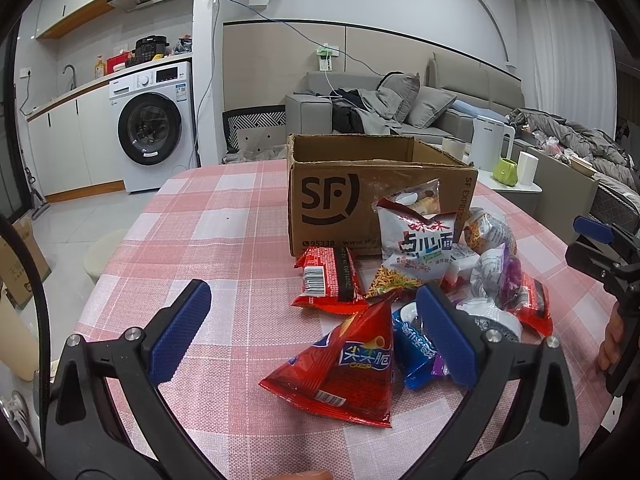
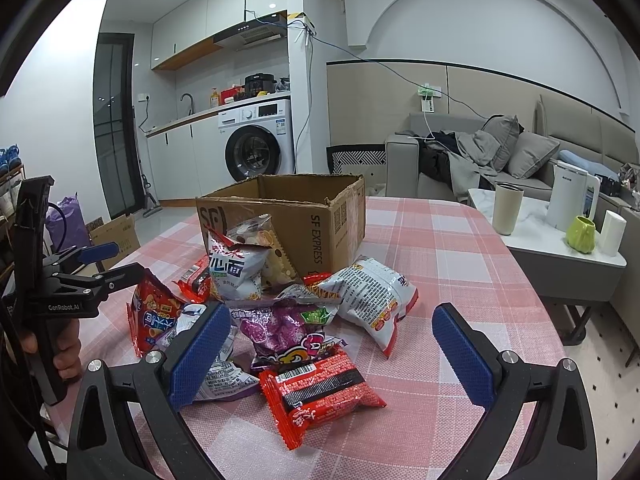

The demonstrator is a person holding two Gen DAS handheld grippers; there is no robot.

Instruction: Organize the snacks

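Left wrist view: the left gripper (image 1: 312, 332) hangs with fingers spread wide over the red cone bag (image 1: 344, 364), holding nothing. The snacks lie heaped on the table (image 1: 200, 240), against the near wall of the open box (image 1: 332, 208). I judge the first pick is at hand: close on the bag's crimped top rather than its puffed belly, then lift clear of the box wall. The table's left side is bare, good room to swing.

Right wrist view: the right gripper (image 2: 332, 352) is spread too, empty, above the red packet (image 2: 320, 392). The table's right edge lies near a side table (image 2: 560, 248) with a kettle (image 2: 568, 196); keep sweeps inward.
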